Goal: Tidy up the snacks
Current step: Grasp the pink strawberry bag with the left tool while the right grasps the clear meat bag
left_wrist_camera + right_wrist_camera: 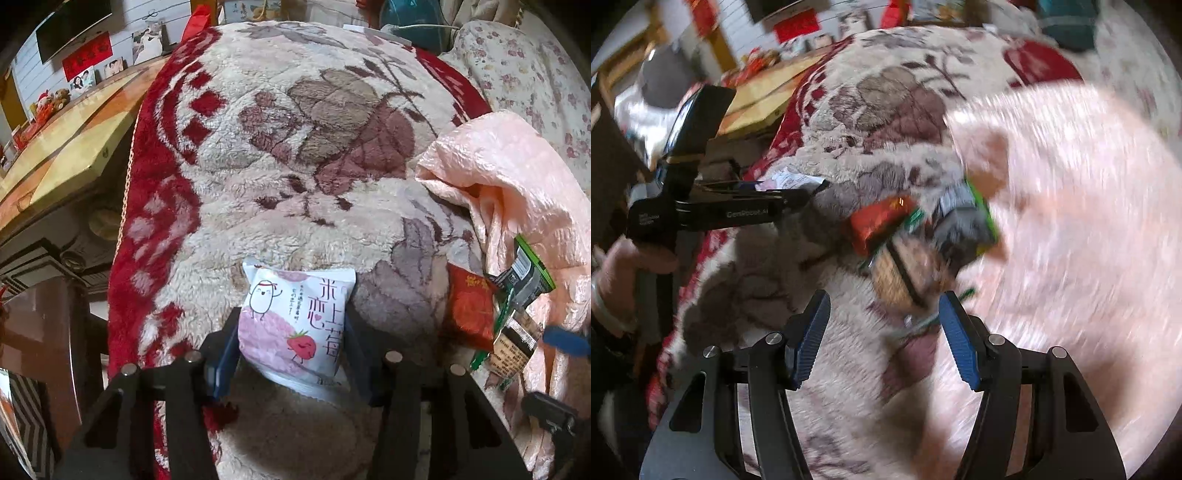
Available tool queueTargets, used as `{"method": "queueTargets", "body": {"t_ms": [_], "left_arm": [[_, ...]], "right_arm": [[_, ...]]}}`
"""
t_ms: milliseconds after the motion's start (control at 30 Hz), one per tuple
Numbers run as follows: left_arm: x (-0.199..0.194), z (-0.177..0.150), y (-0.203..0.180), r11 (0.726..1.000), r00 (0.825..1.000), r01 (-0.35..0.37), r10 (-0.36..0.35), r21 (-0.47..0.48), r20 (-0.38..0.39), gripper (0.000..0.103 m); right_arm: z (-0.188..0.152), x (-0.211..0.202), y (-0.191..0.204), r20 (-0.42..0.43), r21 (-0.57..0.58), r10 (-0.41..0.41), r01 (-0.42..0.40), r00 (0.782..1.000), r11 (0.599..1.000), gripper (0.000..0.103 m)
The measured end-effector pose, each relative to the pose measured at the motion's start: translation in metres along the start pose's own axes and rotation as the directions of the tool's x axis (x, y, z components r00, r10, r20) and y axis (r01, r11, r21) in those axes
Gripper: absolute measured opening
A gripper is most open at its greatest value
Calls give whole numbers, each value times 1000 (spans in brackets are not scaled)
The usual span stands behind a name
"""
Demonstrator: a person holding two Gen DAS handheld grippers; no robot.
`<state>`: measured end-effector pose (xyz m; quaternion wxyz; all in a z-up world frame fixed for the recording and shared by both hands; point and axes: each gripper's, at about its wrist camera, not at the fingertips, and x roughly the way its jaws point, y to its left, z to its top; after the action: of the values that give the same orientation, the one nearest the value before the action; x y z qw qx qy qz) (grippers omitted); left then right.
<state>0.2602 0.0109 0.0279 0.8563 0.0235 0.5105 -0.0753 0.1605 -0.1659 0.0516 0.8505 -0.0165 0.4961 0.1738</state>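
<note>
My left gripper [291, 325] is shut on a white and pink strawberry snack packet [295, 317], held over the fleece blanket [295, 129]. A red snack packet [471, 310] lies to its right beside a green and grey packet [524, 277] and a brown packet [513, 347]. In the blurred right wrist view, my right gripper [884, 314] is open and empty just short of the same pile: red packet [879, 221], green and grey packet [967, 221], brown packet [897, 277]. The left gripper [798, 194] shows there at the left, holding the white packet [794, 181].
A pink quilted cover [517, 184] is heaped at the right, against the pile. A wooden table [66, 147] stands left of the blanket's red border. A floral sheet [535, 74] lies at the far right. A hand [624, 269] holds the left gripper's handle.
</note>
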Motion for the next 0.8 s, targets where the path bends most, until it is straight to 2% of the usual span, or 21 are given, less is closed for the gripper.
{"method": "queueTargets", "body": {"t_ms": [100, 333, 367, 467, 533, 667, 800], "left_arm": [[0, -1, 0, 1000, 1000, 0, 0, 2, -1, 55], [5, 0, 0, 1000, 1000, 3, -3, -14, -8, 59], [5, 0, -2, 1000, 1000, -2, 2, -10, -8, 59], [5, 0, -5, 1000, 1000, -15, 15, 1, -7, 56], [4, -1, -5, 1000, 1000, -11, 11, 0, -4, 54], [-3, -8, -3, 1000, 1000, -12, 12, -29, 8, 53], [-15, -21, 3, 997, 1000, 1, 0, -73, 15, 53]], "right_arm": [[13, 11, 3, -37, -96, -48, 44, 998, 994, 64], [20, 42, 10, -116, -262, -82, 49, 990, 964, 64], [19, 45, 9, -120, -262, -80, 46, 990, 964, 63], [19, 51, -6, -130, -176, -26, 3, 991, 984, 50], [16, 50, -12, -124, -130, 11, -27, 992, 991, 49], [5, 42, -8, -109, -125, 6, -20, 994, 992, 48], [-6, 27, -1, -83, -89, 47, -54, 995, 995, 48]]}}
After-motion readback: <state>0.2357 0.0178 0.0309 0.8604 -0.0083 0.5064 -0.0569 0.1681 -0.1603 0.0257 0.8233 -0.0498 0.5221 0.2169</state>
